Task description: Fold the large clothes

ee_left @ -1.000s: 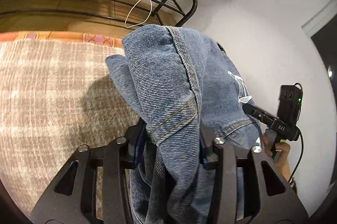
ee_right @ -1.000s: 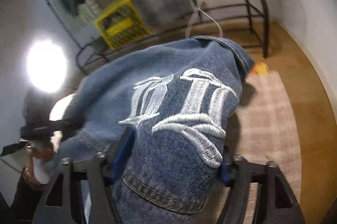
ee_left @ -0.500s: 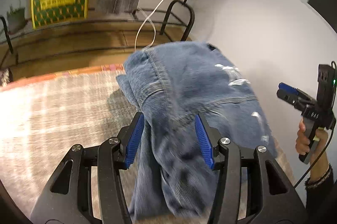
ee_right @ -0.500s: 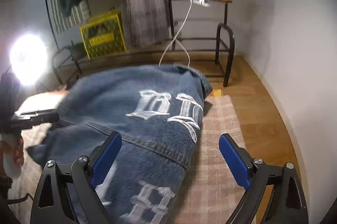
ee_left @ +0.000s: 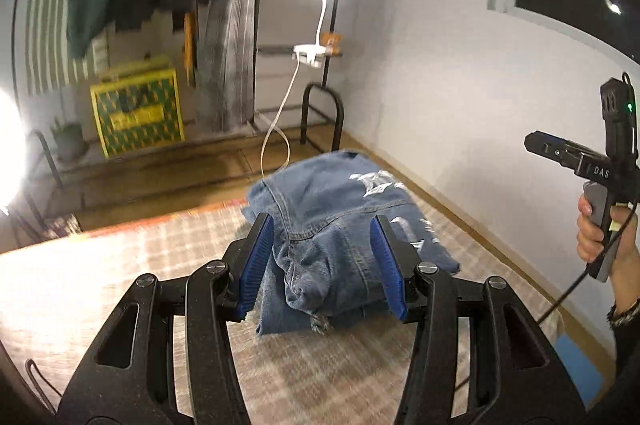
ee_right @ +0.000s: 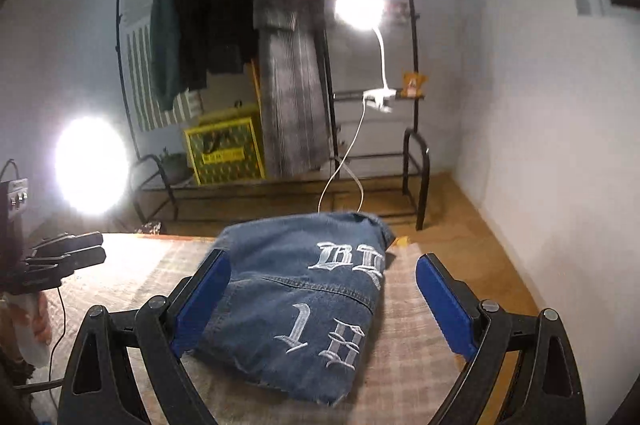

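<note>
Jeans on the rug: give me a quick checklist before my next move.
1. Jeans released by both grippers: ok, neither pair of pads touches the denim.
2. Left gripper open: ok, jaws stand apart with the jeans seen past them.
3. Right gripper open: ok, jaws wide.
4. Jeans folded into a compact bundle: ok, lettering on top.
5. Jeans fully on the rug: cannot tell, the far end lies near the rug's edge.
6. Fold edges aligned: not ok, a frayed hem sticks out at the near side.
</note>
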The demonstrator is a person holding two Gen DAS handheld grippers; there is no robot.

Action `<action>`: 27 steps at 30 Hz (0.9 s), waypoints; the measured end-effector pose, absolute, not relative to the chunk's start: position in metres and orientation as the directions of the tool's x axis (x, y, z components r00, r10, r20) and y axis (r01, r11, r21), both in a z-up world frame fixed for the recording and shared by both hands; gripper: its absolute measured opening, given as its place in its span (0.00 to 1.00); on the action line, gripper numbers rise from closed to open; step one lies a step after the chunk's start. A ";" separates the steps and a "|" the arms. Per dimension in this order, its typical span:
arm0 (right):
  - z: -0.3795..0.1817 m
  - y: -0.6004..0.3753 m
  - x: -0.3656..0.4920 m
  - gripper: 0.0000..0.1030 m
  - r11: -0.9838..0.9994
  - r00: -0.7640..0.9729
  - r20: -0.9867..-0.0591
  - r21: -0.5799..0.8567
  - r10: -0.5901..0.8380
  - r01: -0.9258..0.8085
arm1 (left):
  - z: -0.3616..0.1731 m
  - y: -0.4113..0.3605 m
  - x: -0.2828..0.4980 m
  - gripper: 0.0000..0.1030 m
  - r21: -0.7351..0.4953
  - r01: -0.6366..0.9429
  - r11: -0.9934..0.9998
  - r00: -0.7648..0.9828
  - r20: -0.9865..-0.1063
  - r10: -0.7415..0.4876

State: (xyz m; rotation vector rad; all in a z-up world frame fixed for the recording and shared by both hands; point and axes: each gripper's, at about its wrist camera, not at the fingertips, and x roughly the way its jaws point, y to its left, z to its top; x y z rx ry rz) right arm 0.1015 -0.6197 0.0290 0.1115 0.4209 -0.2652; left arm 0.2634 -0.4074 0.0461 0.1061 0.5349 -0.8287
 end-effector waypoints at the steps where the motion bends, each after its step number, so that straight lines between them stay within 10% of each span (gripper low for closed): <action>1: 0.034 -0.615 0.093 0.92 0.960 0.883 -0.408 0.050 -0.232 0.276 | 0.052 -0.402 0.254 0.50 -0.106 0.730 0.676 0.558 -0.480 -0.677; 27: 0.184 -0.479 -0.168 0.96 0.933 0.931 -0.097 -0.118 -0.351 0.339 | 0.190 -0.316 0.026 0.62 0.084 0.753 0.653 0.652 -0.237 -0.720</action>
